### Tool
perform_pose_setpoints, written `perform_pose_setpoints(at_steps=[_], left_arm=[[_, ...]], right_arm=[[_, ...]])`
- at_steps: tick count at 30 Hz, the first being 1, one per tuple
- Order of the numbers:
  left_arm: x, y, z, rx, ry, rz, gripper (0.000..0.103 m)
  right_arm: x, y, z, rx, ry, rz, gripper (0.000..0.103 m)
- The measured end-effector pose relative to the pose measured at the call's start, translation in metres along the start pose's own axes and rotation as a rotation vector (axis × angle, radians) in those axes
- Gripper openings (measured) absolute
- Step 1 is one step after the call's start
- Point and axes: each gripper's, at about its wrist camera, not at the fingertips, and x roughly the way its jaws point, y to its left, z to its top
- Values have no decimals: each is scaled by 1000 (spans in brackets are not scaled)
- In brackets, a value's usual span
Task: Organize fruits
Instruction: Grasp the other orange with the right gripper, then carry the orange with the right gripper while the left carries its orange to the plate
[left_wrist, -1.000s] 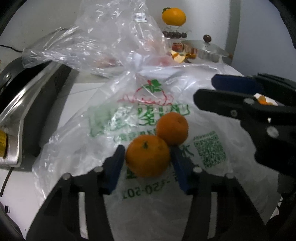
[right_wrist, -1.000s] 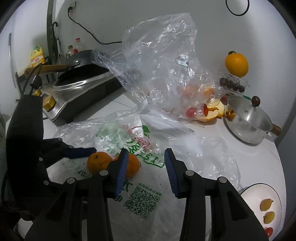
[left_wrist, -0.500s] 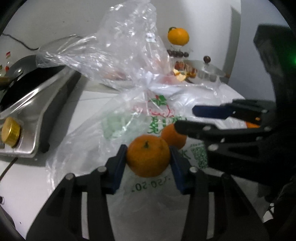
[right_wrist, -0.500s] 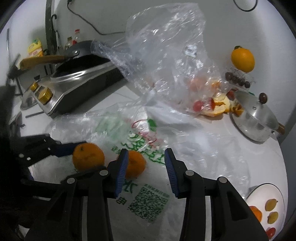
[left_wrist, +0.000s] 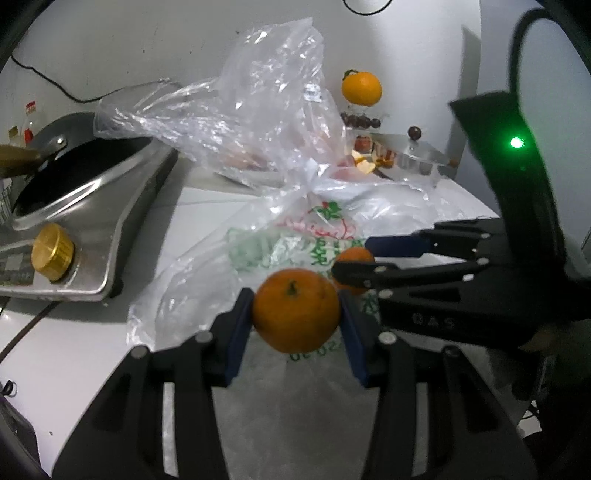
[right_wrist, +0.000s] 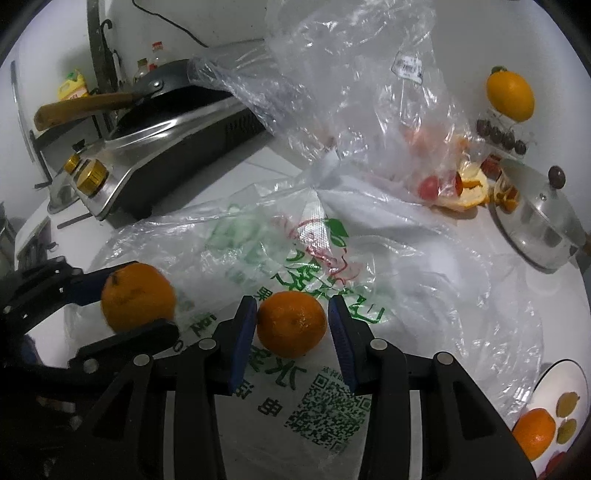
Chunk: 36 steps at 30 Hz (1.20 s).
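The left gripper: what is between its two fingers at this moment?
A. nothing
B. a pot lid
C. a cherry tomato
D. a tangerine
D: the left gripper is shut on a tangerine, with its blue pads pressing on both sides of the fruit.

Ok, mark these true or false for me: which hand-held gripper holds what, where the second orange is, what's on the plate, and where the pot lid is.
1. The left hand-held gripper is clamped on an orange. True.
2. The right hand-held gripper has already closed tight on the second orange. False: that orange lies between its pads on the printed plastic bag, with a gap showing at the right pad.
3. The plate at the lower right has no fruit on it. False: it carries an orange and some small yellow fruits.
4. A wok with a wooden handle sits on the stove. True.
5. The pot lid lies to the left of the stove. False: it is at the far right, by the peels.
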Motion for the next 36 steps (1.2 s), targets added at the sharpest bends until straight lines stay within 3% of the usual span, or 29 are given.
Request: perform_pose_setpoints(at_steps=[7, 14, 36], left_arm=[[-8, 0, -4, -3, -7, 21, 47], [-20, 3, -7, -30, -27, 38, 47], [-77, -29, -8, -21, -119, 31, 47]], right_arm=[[9, 8, -4, -36, 35, 3, 45], [5, 15, -6, -71, 12, -17, 44], [-83, 25, -26, -70, -126, -22, 44]])
